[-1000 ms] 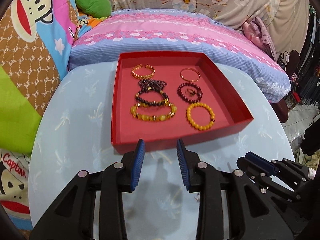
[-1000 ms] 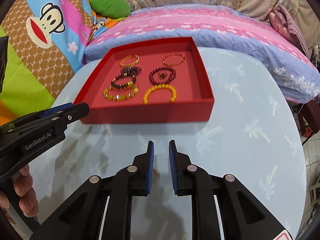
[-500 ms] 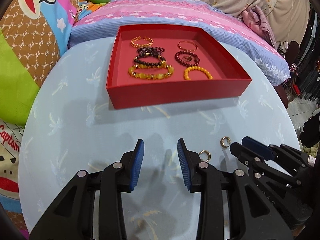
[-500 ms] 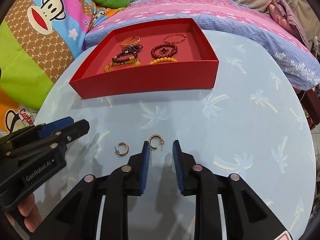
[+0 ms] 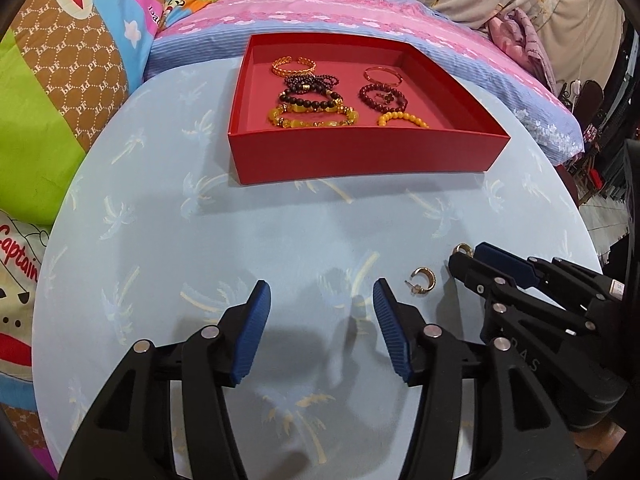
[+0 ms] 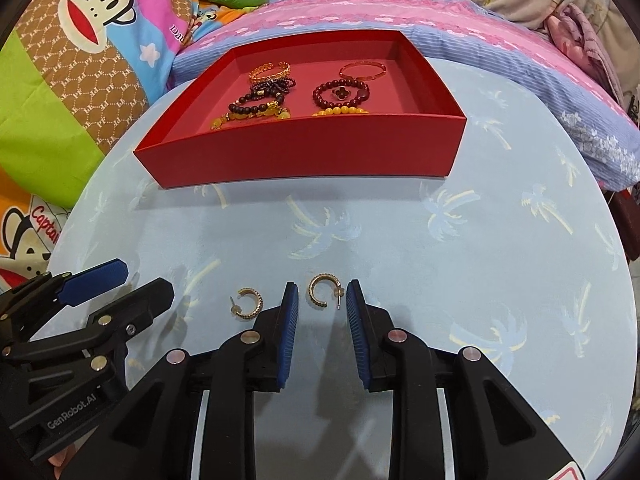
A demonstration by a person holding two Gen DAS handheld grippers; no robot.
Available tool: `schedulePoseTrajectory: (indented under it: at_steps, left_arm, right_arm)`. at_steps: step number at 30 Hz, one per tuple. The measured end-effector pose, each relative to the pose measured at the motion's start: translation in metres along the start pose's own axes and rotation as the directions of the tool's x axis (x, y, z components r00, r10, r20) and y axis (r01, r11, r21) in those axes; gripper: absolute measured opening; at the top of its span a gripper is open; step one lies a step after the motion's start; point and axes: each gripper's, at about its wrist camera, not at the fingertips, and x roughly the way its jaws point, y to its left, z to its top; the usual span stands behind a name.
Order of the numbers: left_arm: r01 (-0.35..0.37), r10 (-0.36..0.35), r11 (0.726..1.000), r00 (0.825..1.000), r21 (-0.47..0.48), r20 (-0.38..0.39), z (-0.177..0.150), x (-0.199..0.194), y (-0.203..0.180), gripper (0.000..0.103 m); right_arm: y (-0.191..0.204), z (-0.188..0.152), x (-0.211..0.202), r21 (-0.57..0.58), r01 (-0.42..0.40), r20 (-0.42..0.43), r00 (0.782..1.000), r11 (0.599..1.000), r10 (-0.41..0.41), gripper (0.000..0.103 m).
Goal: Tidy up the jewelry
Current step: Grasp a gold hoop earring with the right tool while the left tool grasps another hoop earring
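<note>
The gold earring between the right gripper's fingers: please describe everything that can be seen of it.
The earring is a small open hoop in gold-coloured metal with a ribbed, rope-like surface and a thin straight post at one end. It lies flat on the light blue palm-print tablecloth, its gap facing down-right in the right wrist view. The right gripper is open around it; neither blue pad visibly touches it. A matching earring lies apart, to its left.

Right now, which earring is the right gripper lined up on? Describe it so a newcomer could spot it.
Start at the red tray on the blue table, then come toward the camera. Two gold hoop earrings lie there; the target earring sits between the open right gripper fingertips. The other earring lies outside, toward the left gripper.
</note>
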Motion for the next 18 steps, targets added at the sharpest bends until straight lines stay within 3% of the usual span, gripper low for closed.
schedulePoseTrajectory:
  at_steps: [8, 18]
  left_arm:
    - [0.004, -0.004, 1.0, 1.0, 0.01, -0.009, -0.003, 0.002, -0.005, 0.051]
    - [0.038, -0.037, 0.998, 0.999, 0.053, -0.018, -0.004, 0.003, -0.026, 0.051]
  right_arm:
    - [0.002, 0.0, 0.001, -0.03, 0.035, 0.014, 0.999, 0.999, -0.034, 0.018]
    - [-0.011, -0.008, -0.005, 0.012, 0.027, 0.011, 1.0, 1.0, -0.027, 0.017]
